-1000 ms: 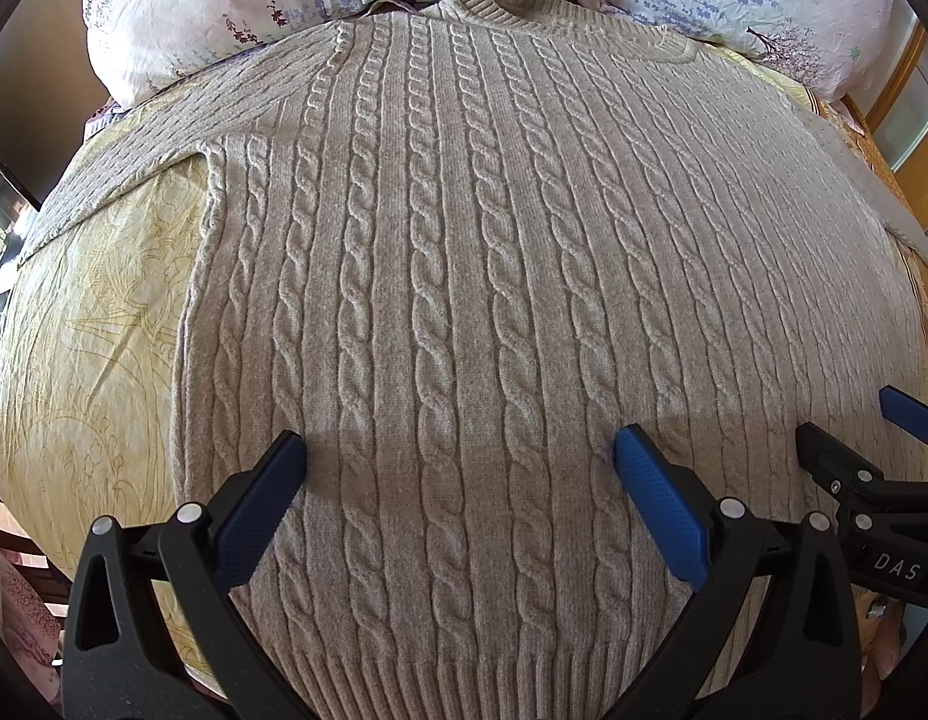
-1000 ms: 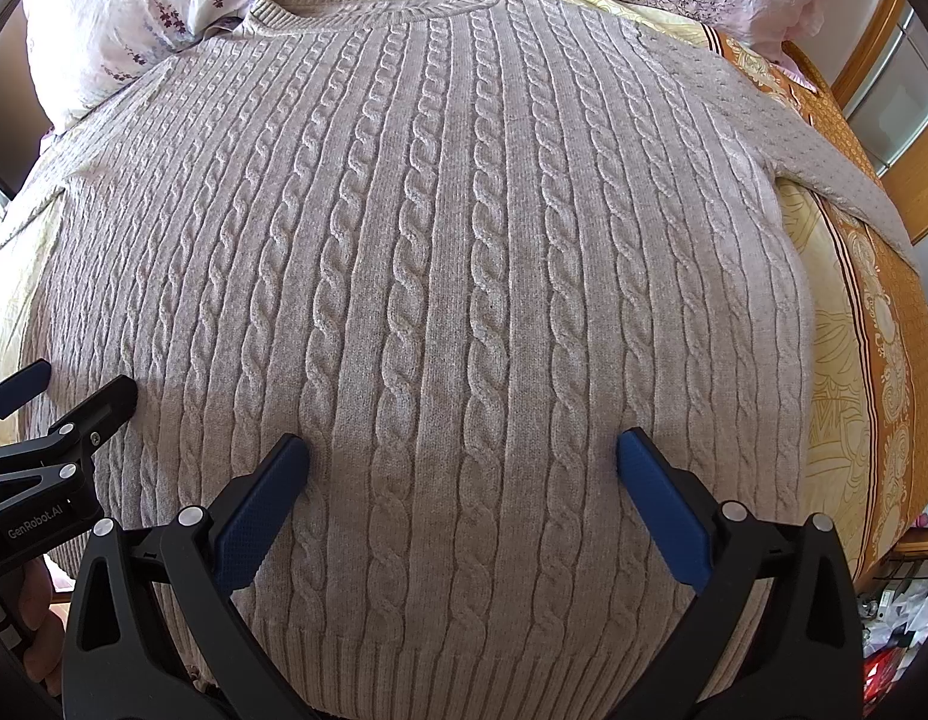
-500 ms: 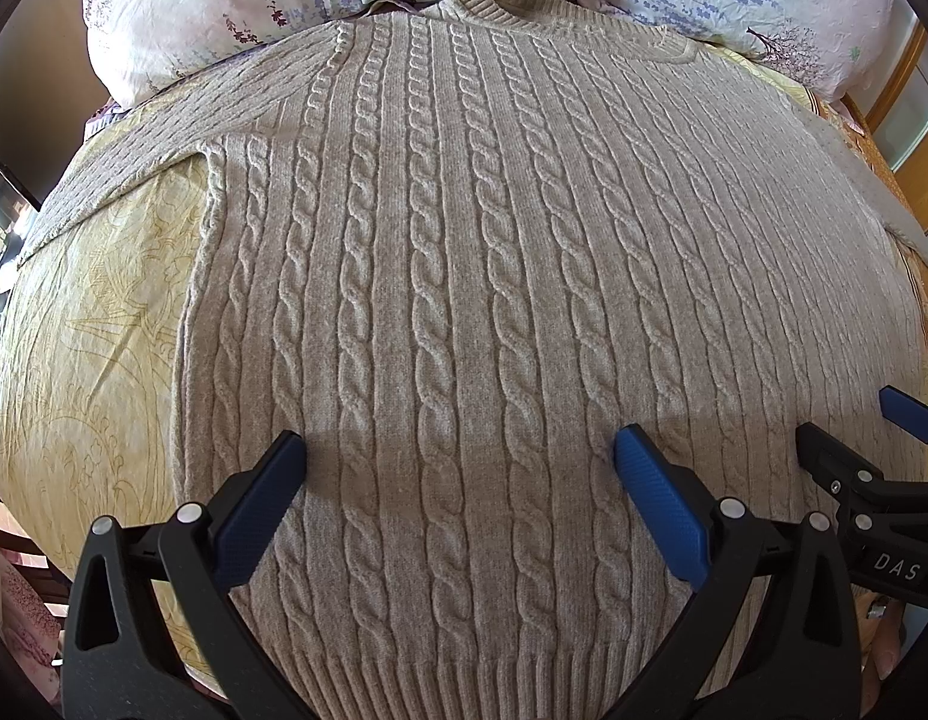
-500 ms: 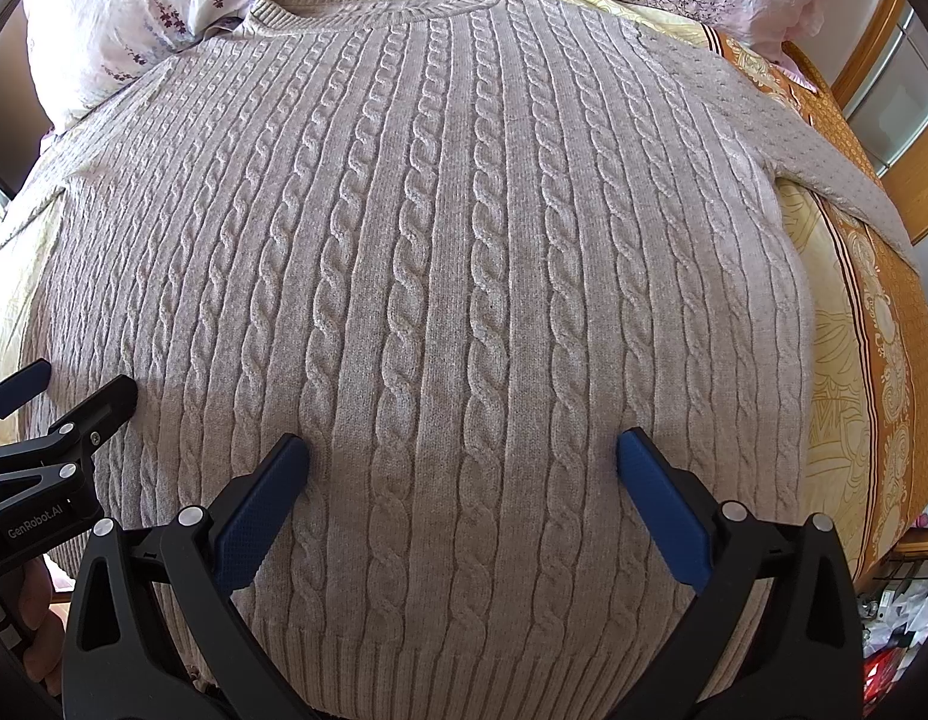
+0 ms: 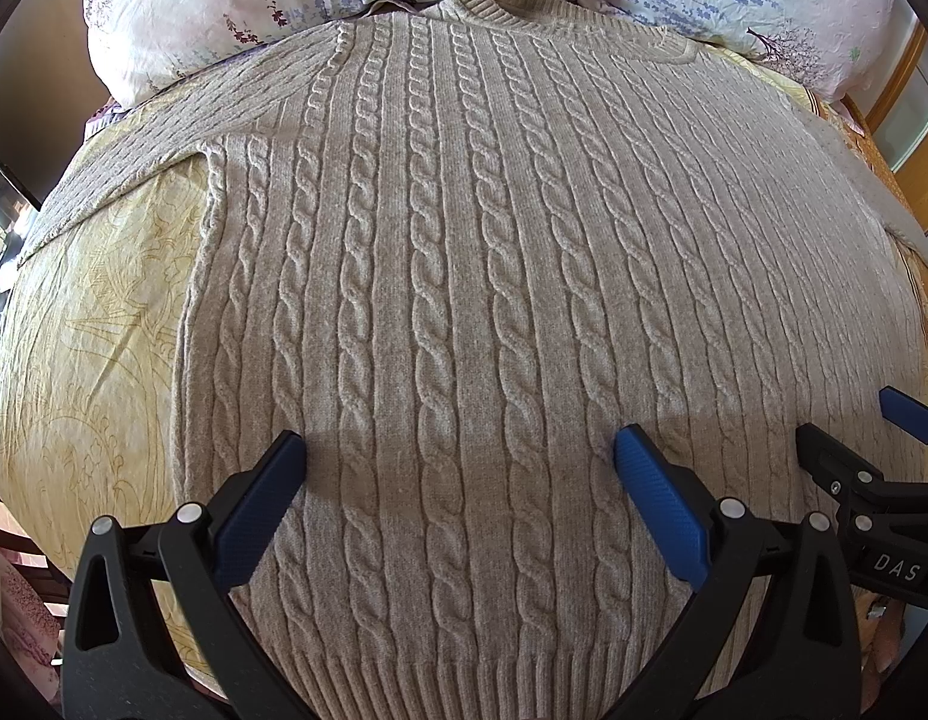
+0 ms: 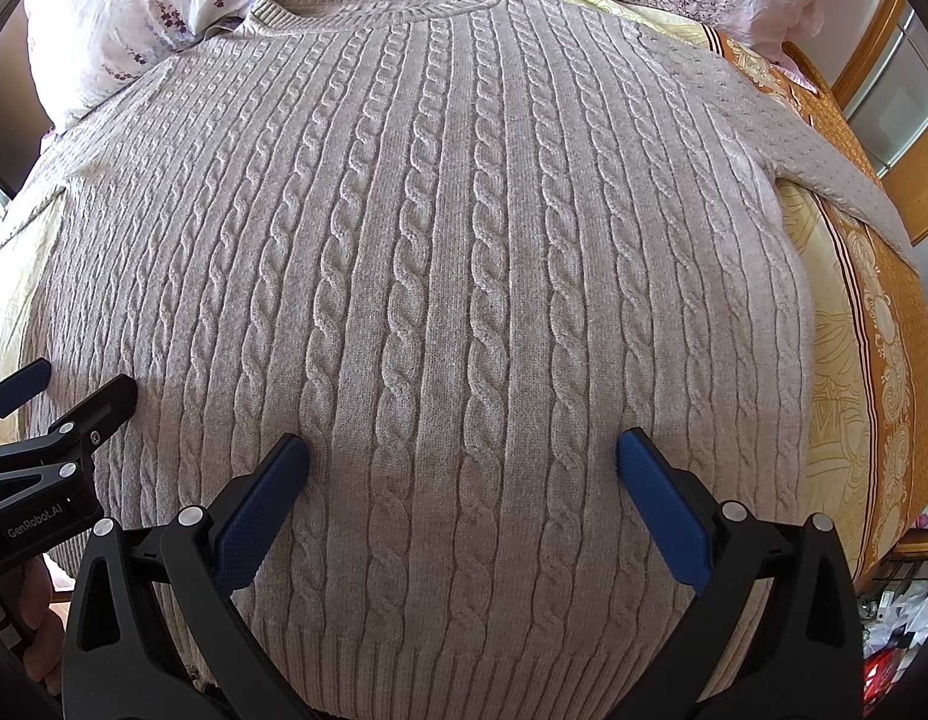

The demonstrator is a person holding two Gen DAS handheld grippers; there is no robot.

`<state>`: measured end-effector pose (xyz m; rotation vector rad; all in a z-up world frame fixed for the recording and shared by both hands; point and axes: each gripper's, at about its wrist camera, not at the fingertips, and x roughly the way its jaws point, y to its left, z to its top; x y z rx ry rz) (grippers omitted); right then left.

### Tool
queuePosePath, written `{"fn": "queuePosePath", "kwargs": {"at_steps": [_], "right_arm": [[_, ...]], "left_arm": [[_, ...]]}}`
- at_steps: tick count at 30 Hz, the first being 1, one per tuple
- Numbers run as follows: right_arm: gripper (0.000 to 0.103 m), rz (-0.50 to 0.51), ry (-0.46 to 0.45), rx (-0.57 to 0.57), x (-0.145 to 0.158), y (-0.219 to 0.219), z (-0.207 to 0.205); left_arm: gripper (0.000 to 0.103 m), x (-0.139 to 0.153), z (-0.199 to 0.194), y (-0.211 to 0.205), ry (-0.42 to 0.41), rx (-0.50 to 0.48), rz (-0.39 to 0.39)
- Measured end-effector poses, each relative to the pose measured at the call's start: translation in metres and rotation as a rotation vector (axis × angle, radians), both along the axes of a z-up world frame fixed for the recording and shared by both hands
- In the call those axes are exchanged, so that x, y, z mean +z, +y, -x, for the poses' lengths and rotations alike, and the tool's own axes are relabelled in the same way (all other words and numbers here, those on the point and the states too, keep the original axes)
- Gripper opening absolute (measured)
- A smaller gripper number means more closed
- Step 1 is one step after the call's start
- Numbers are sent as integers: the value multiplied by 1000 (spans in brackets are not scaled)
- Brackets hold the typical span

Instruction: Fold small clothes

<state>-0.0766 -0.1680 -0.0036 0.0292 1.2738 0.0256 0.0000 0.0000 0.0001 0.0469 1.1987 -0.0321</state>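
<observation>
**Mia:** Left wrist view shows the sweater (image 5: 464, 300) lying flat on the bed (image 5: 104, 330), neck up by the pillows (image 5: 224, 12). Has anything moved?

**Ben:** No. It looks just the same as a second ago. Both tools hang over the bottom edge and do not touch the wool.

**Mia:** Are the jaws apart?

**Ben:** Yes. The left gripper (image 5: 461, 462) has its jaws wide apart with nothing between them. The right gripper (image 6: 464, 462) is the same, just beside it.

**Mia:** So what does that mean for the folding?

**Ben:** I think it has not started yet. The sleeves (image 6: 823, 168) are spread out to the sides and there is no fold anywhere. My guess is they are picking where to grab first.
</observation>
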Motion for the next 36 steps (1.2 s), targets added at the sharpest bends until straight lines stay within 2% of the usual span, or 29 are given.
{"fn": "queuePosePath", "kwargs": {"at_steps": [27, 36], "right_arm": [[102, -1, 11, 17, -2, 3, -5], [102, -44, 5, 7, 0, -5, -14]], "left_arm": [[101, 1, -2, 2, 6, 2, 1], [101, -1, -2, 1, 5, 0, -1]]}}
